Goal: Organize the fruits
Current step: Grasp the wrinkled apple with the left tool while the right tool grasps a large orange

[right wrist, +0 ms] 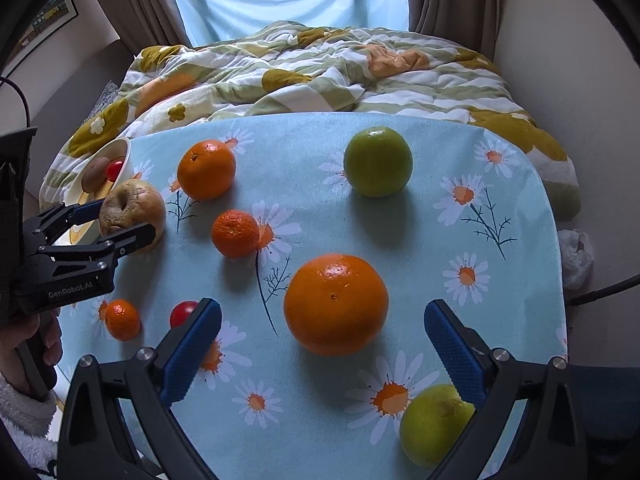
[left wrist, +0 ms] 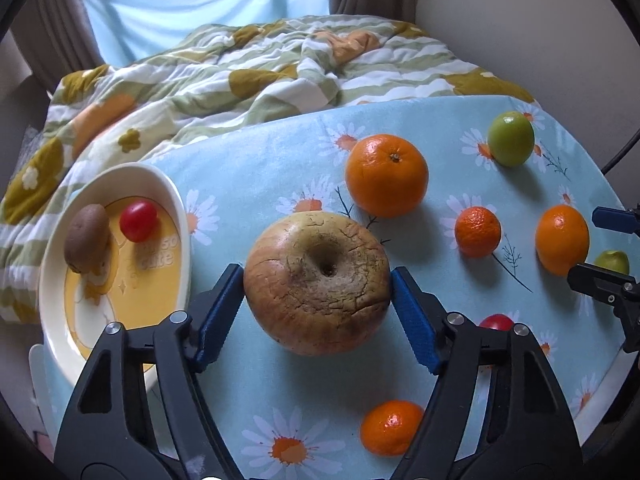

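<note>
Fruit scattered on the daisy-print surface.
Left hand-held gripper grasps the apple just right of the dish; right hand-held gripper gapes unclenched around an orange, pads apart from it.

orange – between open right gripper fingers

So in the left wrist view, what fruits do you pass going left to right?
Kiwi → cherry tomato → wrinkled apple → big orange → small mandarin → green apple → orange.
</note>
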The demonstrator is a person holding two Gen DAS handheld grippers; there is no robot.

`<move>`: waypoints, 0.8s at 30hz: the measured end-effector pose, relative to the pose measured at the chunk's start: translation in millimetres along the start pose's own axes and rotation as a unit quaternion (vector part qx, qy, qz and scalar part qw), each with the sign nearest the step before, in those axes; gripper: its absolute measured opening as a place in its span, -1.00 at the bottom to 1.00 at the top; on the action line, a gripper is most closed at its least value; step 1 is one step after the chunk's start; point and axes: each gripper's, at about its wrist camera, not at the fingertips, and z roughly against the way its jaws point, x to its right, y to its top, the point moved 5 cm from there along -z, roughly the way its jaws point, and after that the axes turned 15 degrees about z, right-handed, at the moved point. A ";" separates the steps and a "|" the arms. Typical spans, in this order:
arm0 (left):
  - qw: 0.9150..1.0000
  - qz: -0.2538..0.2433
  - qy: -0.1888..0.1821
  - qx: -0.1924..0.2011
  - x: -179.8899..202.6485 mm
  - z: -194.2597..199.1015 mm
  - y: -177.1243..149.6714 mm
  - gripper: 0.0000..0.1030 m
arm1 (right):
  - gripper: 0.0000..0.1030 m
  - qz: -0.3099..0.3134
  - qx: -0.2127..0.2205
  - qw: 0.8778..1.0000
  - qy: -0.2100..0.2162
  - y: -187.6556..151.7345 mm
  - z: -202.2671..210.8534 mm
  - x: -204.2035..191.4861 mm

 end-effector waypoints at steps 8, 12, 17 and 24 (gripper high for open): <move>1.000 0.001 0.002 0.004 0.9 0.1 -0.6 0.57 | 0.96 -0.006 -0.003 1.000 0.008 -3.9 -7.5 1.9; 1.000 0.005 -0.001 0.008 1.8 0.3 0.1 0.57 | 0.92 0.000 -0.004 1.000 0.008 -2.7 -11.4 1.6; 1.000 0.001 0.001 0.014 0.7 1.6 0.2 0.56 | 0.74 0.002 -0.004 1.000 0.011 -0.6 -17.8 2.5; 1.000 0.001 -0.001 0.015 1.3 1.8 0.2 0.56 | 0.16 0.011 -0.014 1.000 0.007 0.3 -26.5 2.4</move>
